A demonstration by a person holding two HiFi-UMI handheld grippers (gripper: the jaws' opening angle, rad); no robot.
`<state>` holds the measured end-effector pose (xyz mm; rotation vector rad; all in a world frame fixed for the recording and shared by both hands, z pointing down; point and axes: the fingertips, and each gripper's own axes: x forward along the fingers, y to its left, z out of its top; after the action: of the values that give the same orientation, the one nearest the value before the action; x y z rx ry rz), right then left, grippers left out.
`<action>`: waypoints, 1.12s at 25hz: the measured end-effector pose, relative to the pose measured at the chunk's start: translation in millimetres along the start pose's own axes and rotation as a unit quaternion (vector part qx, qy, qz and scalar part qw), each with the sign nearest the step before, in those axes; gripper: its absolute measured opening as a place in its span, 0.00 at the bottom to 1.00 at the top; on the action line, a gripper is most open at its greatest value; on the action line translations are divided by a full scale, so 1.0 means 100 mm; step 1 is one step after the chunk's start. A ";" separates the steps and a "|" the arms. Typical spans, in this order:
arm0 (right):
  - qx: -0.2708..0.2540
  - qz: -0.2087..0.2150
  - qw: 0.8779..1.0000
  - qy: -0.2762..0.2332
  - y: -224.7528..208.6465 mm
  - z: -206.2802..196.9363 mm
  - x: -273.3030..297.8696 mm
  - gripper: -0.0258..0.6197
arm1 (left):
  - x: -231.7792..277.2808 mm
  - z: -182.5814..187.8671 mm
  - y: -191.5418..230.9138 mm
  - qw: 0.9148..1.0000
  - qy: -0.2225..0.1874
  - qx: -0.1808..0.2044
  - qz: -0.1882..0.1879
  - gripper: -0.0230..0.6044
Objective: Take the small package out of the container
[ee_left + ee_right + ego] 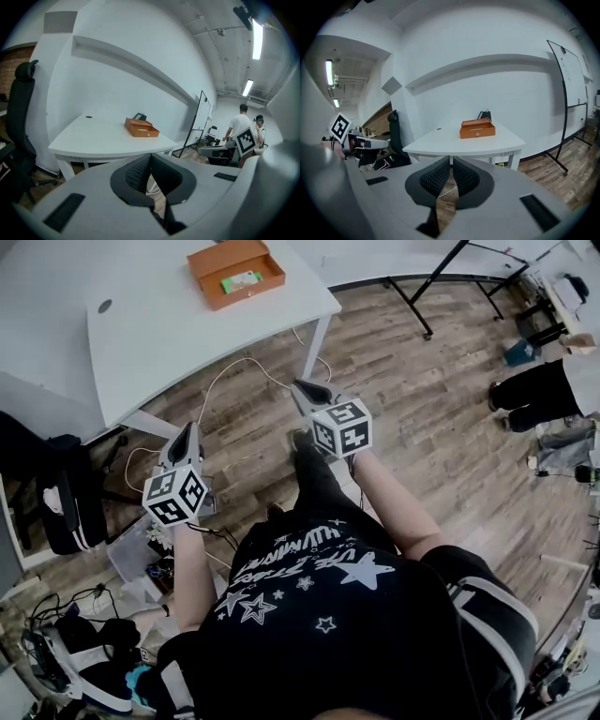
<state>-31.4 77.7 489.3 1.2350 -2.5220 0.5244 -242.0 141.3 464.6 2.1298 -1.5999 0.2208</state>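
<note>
An open orange box (235, 271) stands on the far part of the white table (178, 334). In it lies a small green-and-white package (242, 281). Both grippers hang over the wooden floor, short of the table's near edge and well away from the box. My left gripper (188, 431) is shut and empty, and so is my right gripper (304, 387). The left gripper view shows the jaws (151, 155) meeting, with the box (141, 128) far ahead and a sliver of the package (142, 130) inside. In the right gripper view the jaws (451, 159) meet below the box (477, 129), whose wall hides the package.
A black office chair (64, 493) stands left of the table. Cables (244, 367) and clutter lie on the floor below it. A whiteboard stand (441, 277) is at the back right. Another person (544, 390) stands at the right edge.
</note>
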 end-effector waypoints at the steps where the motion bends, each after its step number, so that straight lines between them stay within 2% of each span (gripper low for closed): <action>1: 0.000 0.006 1.000 0.000 -0.07 0.05 0.10 0.12 | 0.10 0.04 0.01 1.000 0.001 0.000 0.005 0.07; 12: 0.004 0.035 0.999 -0.005 -1.41 0.89 1.05 0.12 | 1.55 0.84 -0.19 0.999 0.003 0.019 0.029 0.07; 18: -0.006 0.061 0.998 0.000 -2.01 1.28 1.51 0.12 | 2.24 1.25 -0.23 0.998 -0.002 0.026 0.051 0.07; 28: -0.013 0.102 0.995 0.010 -2.69 1.54 1.96 0.12 | 3.05 1.56 -0.37 0.996 0.000 0.033 0.082 0.07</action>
<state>52.8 -279.4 483.6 0.9626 -2.6445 0.5446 -135.2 -185.3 437.9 2.0467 -1.7906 0.3309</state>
